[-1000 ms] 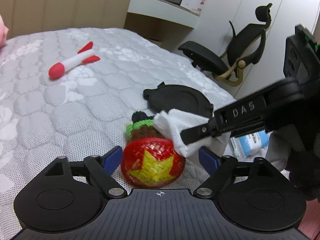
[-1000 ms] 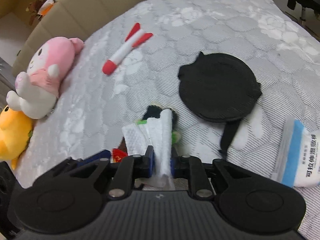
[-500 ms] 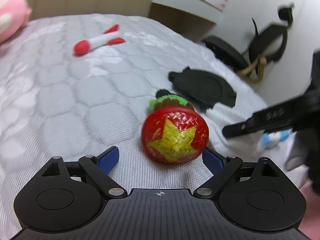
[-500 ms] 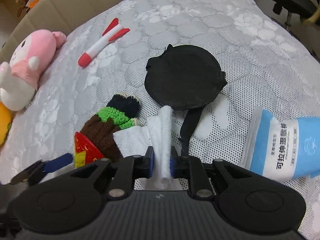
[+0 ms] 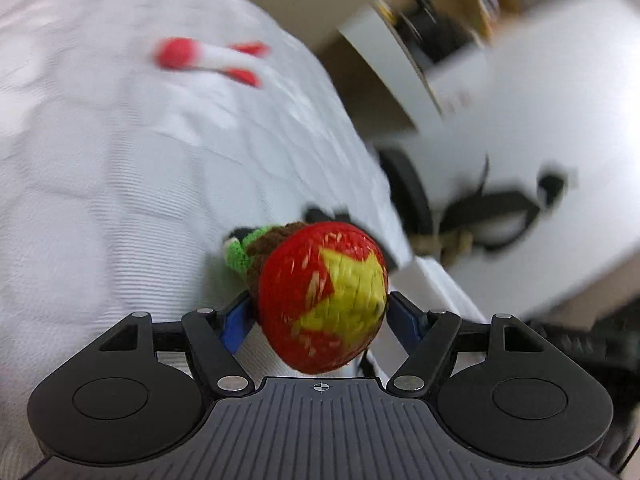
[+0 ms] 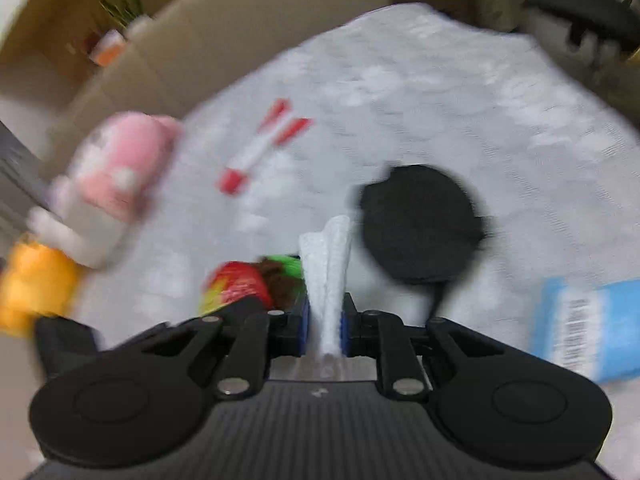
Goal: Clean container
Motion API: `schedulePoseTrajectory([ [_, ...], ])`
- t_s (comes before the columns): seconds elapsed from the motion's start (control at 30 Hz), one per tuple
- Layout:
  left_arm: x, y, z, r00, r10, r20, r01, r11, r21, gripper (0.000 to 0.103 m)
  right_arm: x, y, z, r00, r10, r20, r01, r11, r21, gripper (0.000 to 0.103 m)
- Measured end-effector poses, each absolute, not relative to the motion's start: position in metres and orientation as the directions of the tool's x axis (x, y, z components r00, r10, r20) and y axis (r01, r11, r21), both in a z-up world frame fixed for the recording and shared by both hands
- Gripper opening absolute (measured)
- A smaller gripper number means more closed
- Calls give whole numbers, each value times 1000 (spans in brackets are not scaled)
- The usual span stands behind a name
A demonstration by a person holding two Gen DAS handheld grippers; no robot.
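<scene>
While your left gripper (image 5: 322, 312) closes in on the woven container (image 5: 324, 296), its blue pads (image 5: 234, 322) now sit against either flank of the red, star-marked base, and its jaws have just been narrowing around it. You hold the container directly ahead of that claw, base toward the lens, with its brown and green crocheted top pointing away over the white quilted bed (image 5: 120, 200). Blur smears the view, so how firmly the pads press is hard to judge, though they appear to touch on both sides.

Your right gripper (image 6: 324, 322) has its jaws pressed almost together, pinching a folded white wipe (image 6: 328, 264) that stands up between the pads and rises just ahead of them. Just left of that claw's tips you can see the container (image 6: 240, 286) again, with one black finger of the other claw across its near edge. Ahead and to the right lies a round black lid (image 6: 416, 222) flat on the bed, and farther right, near the claw's side, a blue wipe packet (image 6: 588, 332). Well ahead on the left rests a red and white toy rocket (image 6: 262, 148), with a pink plush (image 6: 112, 172) and a yellow plush (image 6: 32, 280) off to the far left.
</scene>
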State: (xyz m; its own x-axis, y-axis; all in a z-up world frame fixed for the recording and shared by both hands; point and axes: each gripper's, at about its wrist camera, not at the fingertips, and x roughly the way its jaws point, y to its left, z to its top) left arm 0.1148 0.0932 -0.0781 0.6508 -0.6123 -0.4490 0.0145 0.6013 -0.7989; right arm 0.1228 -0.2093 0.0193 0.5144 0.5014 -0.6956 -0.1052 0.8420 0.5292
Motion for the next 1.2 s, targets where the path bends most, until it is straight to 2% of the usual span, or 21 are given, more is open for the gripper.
schedulePoseTrajectory([
  [0.17, 106, 127, -87, 687, -576, -444, -95, 534, -840, 79, 137, -167, 23, 438, 680, -588, -156, 701, 695, 18],
  [0.27, 104, 127, -89, 665, -581, -469, -106, 548, -830, 83, 141, -141, 24, 411, 739, -534, -188, 642, 744, 18],
  [0.37, 104, 122, -94, 633, -605, -484, -113, 546, -830, 82, 140, -127, 30, 399, 784, -476, -242, 591, 770, 18],
  [0.4, 106, 119, -96, 618, -620, -484, -115, 537, -836, 80, 140, -125, 31, 397, 780, -484, -254, 600, 759, 18],
  [0.5, 113, 105, -100, 579, -640, -506, -111, 553, -826, 78, 145, -124, 25, 417, 691, -591, -240, 710, 662, 18],
  [0.63, 119, 87, -93, 570, -581, -581, -78, 666, -742, 77, 149, -150, 5, 451, 537, -712, -130, 829, 544, 18],
  [0.73, 113, 78, -76, 598, -476, -645, -14, 798, -602, 88, 148, -178, -10, 452, 475, -755, -59, 861, 506, 18],
  [0.8, 106, 75, -64, 626, -396, -672, 22, 871, -492, 95, 144, -193, -18, 452, 440, -776, -28, 876, 481, 18],
  [0.97, 87, 88, -36, 685, -252, -684, 25, 946, -323, 96, 139, -207, -28, 449, 429, -783, -14, 880, 474, 18],
  [1.1, 84, 89, -16, 725, -71, -685, -29, 991, -133, 96, 140, -202, -30, 450, 438, -778, -38, 880, 474, 18],
  [1.13, 84, 86, -11, 730, -62, -681, -24, 993, -116, 96, 140, -200, -31, 447, 443, -777, -42, 878, 476, 18],
  [1.2, 88, 76, -3, 727, -136, -673, 42, 987, -154, 98, 141, -197, -32, 440, 450, -777, -46, 875, 481, 18],
])
